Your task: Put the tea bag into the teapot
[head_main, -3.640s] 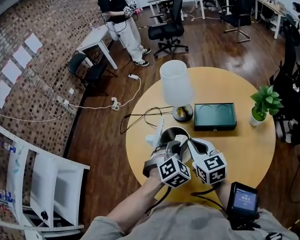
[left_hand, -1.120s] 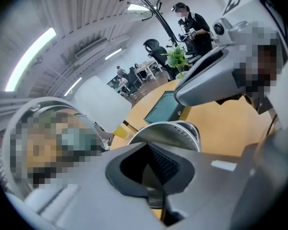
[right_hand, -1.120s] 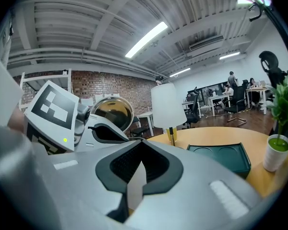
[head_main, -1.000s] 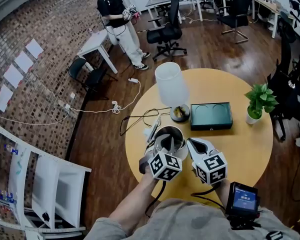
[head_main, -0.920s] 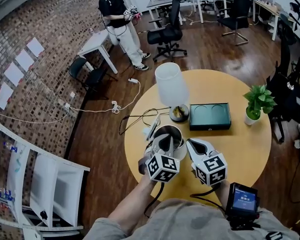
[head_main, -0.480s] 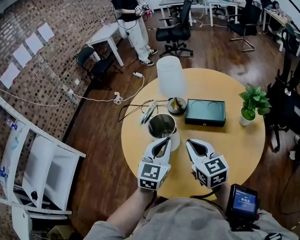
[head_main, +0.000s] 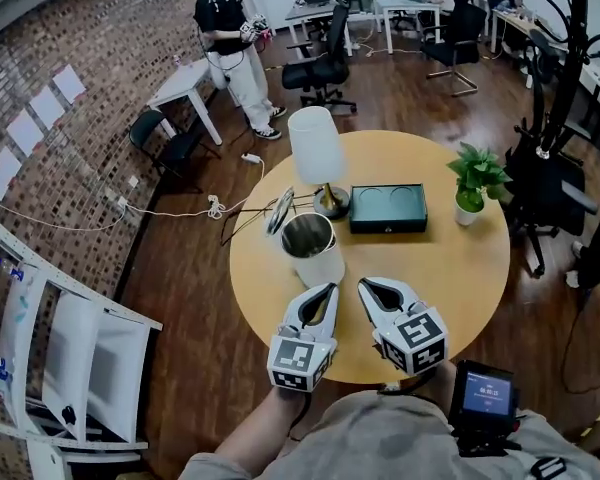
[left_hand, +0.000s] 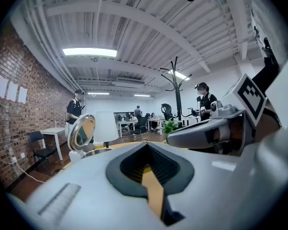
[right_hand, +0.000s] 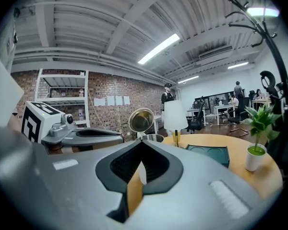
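Observation:
The teapot (head_main: 316, 256), a steel-rimmed pot with a white body, stands left of the round table's middle with its lid (head_main: 279, 211) hinged open. Its inside is too dark to read, and no tea bag shows in any view. My left gripper (head_main: 329, 291) and right gripper (head_main: 365, 286) lie side by side near the table's front edge, both shut, a short way in front of the teapot. The left gripper view has the teapot (left_hand: 89, 152) ahead to the left. In the right gripper view a thin white sliver sits in the slit of my right gripper (right_hand: 141, 146); what it is I cannot tell.
Behind the teapot on the round wooden table (head_main: 450, 268) stand a white-shaded lamp (head_main: 314, 146), a dark green tray (head_main: 387, 208) and a small potted plant (head_main: 469, 176). Cables trail off the table's left edge. A person stands far back by desks and office chairs.
Both grippers have drawn back from the teapot's mouth toward me, the left one furthest. The teapot stays put with its lid open.

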`<control>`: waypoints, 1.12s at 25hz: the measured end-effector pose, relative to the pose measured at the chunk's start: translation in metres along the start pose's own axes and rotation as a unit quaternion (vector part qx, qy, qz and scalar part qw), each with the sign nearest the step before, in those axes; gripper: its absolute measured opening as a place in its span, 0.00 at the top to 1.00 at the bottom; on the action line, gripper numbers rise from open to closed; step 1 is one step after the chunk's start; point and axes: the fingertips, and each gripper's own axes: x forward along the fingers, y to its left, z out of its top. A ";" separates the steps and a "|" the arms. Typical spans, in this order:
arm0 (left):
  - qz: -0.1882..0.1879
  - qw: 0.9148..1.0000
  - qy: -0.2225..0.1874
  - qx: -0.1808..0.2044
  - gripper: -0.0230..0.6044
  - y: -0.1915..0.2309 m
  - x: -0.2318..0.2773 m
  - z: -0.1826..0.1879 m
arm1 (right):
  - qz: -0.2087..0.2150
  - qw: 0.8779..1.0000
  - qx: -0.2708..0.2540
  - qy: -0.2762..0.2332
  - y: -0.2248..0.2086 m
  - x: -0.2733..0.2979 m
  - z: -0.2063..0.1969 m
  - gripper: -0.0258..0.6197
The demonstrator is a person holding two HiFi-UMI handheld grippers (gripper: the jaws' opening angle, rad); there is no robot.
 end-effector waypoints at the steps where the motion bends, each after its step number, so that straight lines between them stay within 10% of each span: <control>1: -0.006 1.000 -0.003 -0.002 0.96 -0.003 -0.008 -0.001 | -0.005 1.000 0.000 0.000 0.008 -0.003 -0.002 0.96; 17: -0.123 0.990 0.028 -0.062 0.96 -0.089 -0.152 -0.056 | -0.087 0.993 0.045 0.061 0.134 -0.103 -0.091 0.95; 28: -0.119 0.990 0.027 -0.067 0.96 -0.134 -0.165 -0.050 | -0.081 0.994 0.039 0.063 0.130 -0.154 -0.094 0.95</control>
